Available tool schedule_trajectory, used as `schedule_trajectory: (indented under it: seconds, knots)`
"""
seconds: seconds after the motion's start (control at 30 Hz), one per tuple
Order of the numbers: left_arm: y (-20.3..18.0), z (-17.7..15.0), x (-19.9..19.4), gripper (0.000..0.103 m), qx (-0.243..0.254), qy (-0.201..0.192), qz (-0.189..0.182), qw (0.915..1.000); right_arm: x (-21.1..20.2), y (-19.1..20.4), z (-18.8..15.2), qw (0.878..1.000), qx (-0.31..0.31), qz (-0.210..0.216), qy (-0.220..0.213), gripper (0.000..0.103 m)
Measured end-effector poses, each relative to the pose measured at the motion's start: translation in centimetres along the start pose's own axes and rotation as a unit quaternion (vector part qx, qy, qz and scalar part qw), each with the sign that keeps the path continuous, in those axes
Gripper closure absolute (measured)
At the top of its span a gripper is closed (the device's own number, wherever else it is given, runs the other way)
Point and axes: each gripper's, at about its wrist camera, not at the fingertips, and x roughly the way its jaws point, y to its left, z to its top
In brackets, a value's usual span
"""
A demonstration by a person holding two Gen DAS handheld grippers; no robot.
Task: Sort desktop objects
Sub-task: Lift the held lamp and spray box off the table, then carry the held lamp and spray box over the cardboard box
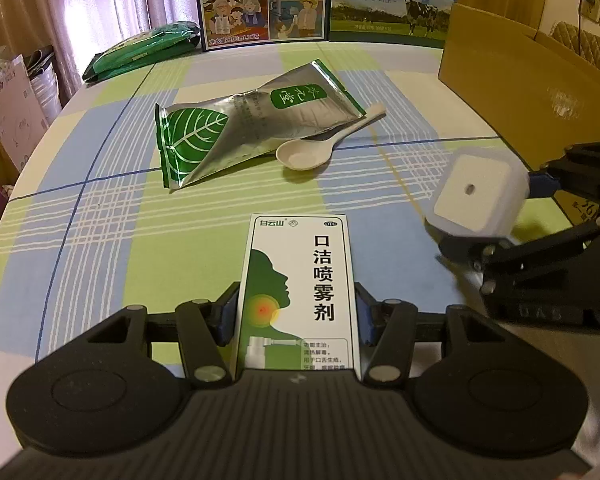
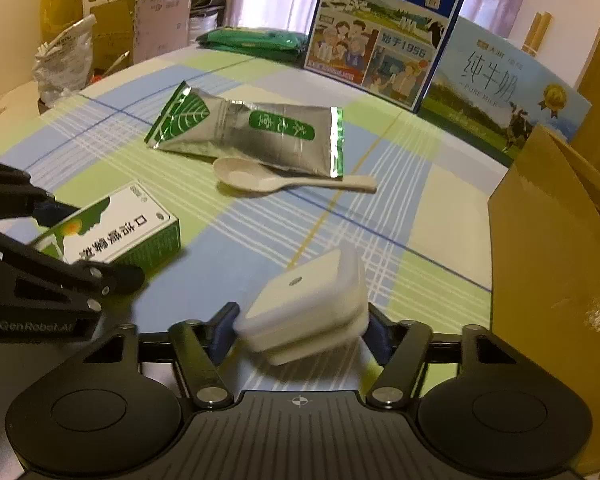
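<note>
Checked tablecloth; spray box between left gripper fingers.

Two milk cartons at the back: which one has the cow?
The pale green Pure Milk carton, right of the blue carton, which shows a cartoon family instead.

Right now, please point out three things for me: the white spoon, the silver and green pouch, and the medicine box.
white spoon (image 1: pixel 302 153): left wrist view, on the bowl.
silver and green pouch (image 2: pixel 276 136): right wrist view, on the silver middle.
medicine box (image 1: pixel 300 276): left wrist view, on the white printed face.
</note>
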Motion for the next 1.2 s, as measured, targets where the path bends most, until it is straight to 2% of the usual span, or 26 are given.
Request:
schedule_trajectory:
  seconds: [0.27,0.47,1.2]
  knots:
    - [0.0,0.0,-0.2,0.052,-0.001,-0.003,-0.008,1.0000,-0.3,-0.3,0.1,1.000,0.011,0.001,-0.002,0.047]
    - [0.1,0.2,-0.5,0.052,-0.005,-0.011,-0.009,0.9999,-1.1,-0.4,0.5,0.999,0.016,-0.004,-0.028,0.047]
    - [0.4,0.1,-2.3,0.053,-0.029,-0.029,-0.036,0.9985,-3.8,-0.5,0.5,0.997,0.025,-0.017,-0.067,0.047]
